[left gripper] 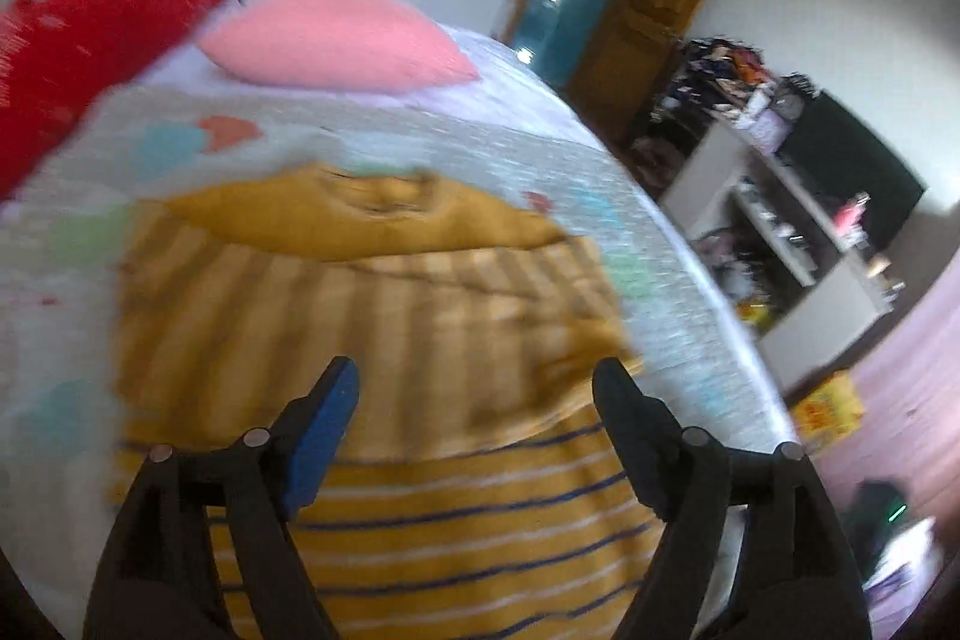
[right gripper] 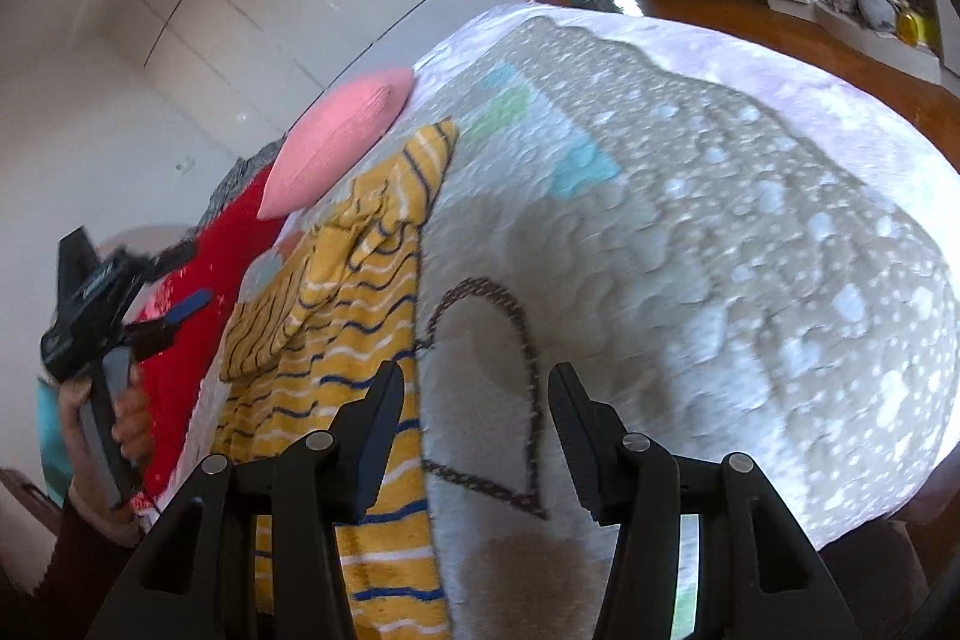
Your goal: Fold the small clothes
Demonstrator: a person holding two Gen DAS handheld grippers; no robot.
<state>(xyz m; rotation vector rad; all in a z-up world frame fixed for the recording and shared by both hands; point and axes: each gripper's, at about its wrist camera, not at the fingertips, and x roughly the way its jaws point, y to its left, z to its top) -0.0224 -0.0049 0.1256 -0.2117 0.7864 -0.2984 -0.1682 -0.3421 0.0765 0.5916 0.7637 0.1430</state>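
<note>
A yellow garment [left gripper: 420, 316] with navy and white stripes lies flat on the patterned bedspread [left gripper: 648, 244], its upper part turned over so the paler inside shows. My left gripper [left gripper: 477, 382] hovers open just above it, and nothing is between the blue-padded finger and the black one. In the right wrist view the garment [right gripper: 360, 280] runs along the left side. My right gripper [right gripper: 477, 376] stands open over the bedspread [right gripper: 720, 220] beside the garment's edge, above a heart outline, holding nothing. A hand holds the left gripper [right gripper: 189, 277] at the far left.
A pink pillow [left gripper: 336, 40] and a red cloth [left gripper: 78, 64] lie at the head of the bed, against the white wall. The bed edge curves down the right side. Beyond it are cluttered white shelves [left gripper: 780, 232], a wooden door [left gripper: 648, 16] and wooden floor.
</note>
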